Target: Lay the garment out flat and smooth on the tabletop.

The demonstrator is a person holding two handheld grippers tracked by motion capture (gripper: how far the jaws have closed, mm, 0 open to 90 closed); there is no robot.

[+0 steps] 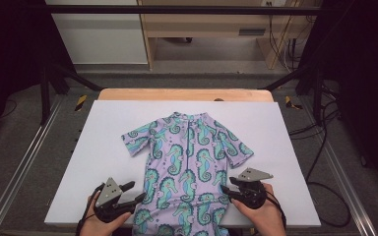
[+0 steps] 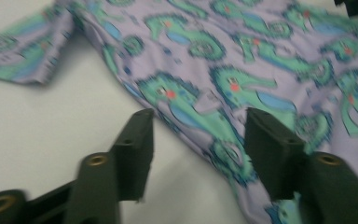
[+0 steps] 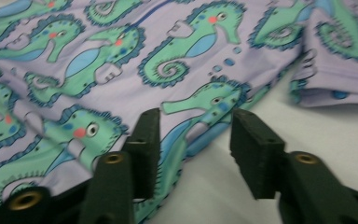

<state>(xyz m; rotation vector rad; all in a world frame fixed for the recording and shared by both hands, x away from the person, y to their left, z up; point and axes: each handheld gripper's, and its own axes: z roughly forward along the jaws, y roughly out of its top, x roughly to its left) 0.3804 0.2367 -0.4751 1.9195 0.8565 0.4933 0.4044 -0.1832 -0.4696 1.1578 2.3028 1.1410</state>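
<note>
Garment flat on the white board: a lilac seahorse-print swim shirt, neck at 12 o'clock, short sleeves spread toward 9 and 3, lower hem running off the near edge at 6 o'clock between my forearms. My left gripper sits at the shirt's lower left side seam, about 7 o'clock from the garment's middle, jaws pointing toward 2 o'clock at the cloth. In the left gripper view the jaws of my left gripper stand parted with a clear gap; the shirt's edge runs diagonally through that gap, one jaw over bare board, the other over printed fabric. The pads do not press on the cloth, so I note it as open, nothing held. The left sleeve lies at 10 o'clock in that view, well apart from the jaws. My right gripper sits at the opposite side seam, about 4 to 5 o'clock from the garment's middle, jaws pointing toward 9 o'clock. In the right gripper view my right gripper is likewise parted: one jaw rests over the seahorse print, the other over white board, with the seam edge passing between them. No pinch on the fabric visible; open, nothing gripped. The right sleeve lies at 2 o'clock from those jaws, near but not touching. Both hands low at the board's near edge, the shirt between them.
</note>
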